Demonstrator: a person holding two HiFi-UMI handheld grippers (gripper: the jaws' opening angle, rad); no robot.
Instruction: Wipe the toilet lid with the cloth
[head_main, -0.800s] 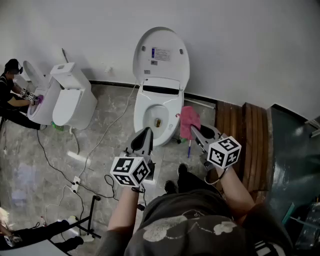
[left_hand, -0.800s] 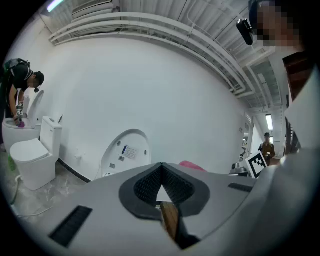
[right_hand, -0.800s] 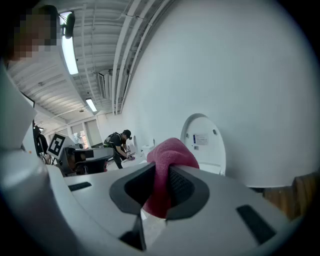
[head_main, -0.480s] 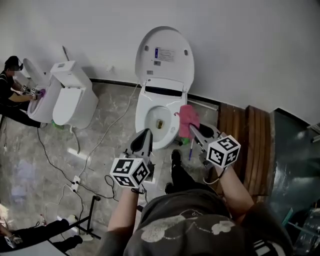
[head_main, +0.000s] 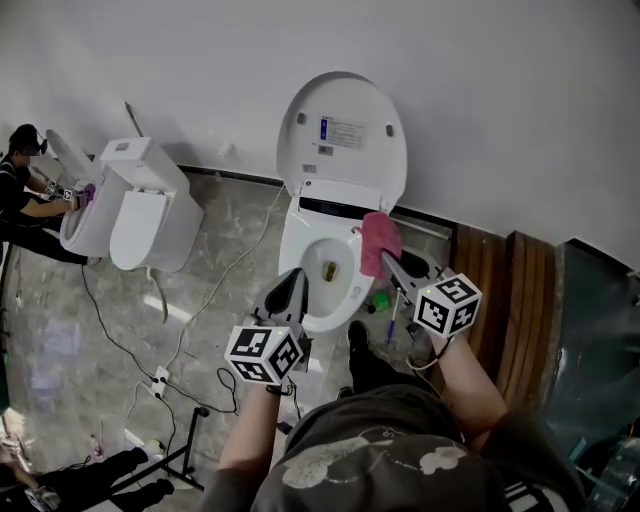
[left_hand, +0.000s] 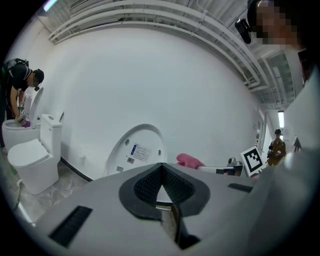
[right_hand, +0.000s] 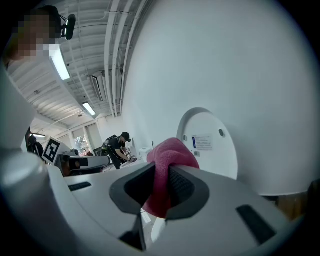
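A white toilet stands against the wall with its lid (head_main: 343, 135) raised upright; a printed label shows on the lid's inner face (right_hand: 206, 142). The open bowl (head_main: 325, 268) lies below it. My right gripper (head_main: 384, 255) is shut on a pink cloth (head_main: 379, 240), held over the bowl's right rim and short of the lid. The cloth (right_hand: 167, 170) bulges out between the jaws in the right gripper view. My left gripper (head_main: 288, 285) is shut with nothing in it and hovers near the bowl's front edge. The lid (left_hand: 136, 150) shows beyond its closed jaws.
A second white toilet (head_main: 150, 205) stands at the left, where another person (head_main: 25, 185) bends over a third one. Cables (head_main: 190, 310) trail across the marble floor. A wooden bench (head_main: 500, 290) lies at the right. A green item (head_main: 380, 299) sits by the toilet base.
Both grippers and the person have come closer to the toilet. The pink cloth now hangs over the bowl's right rim rather than beside the base. The grips have not changed.
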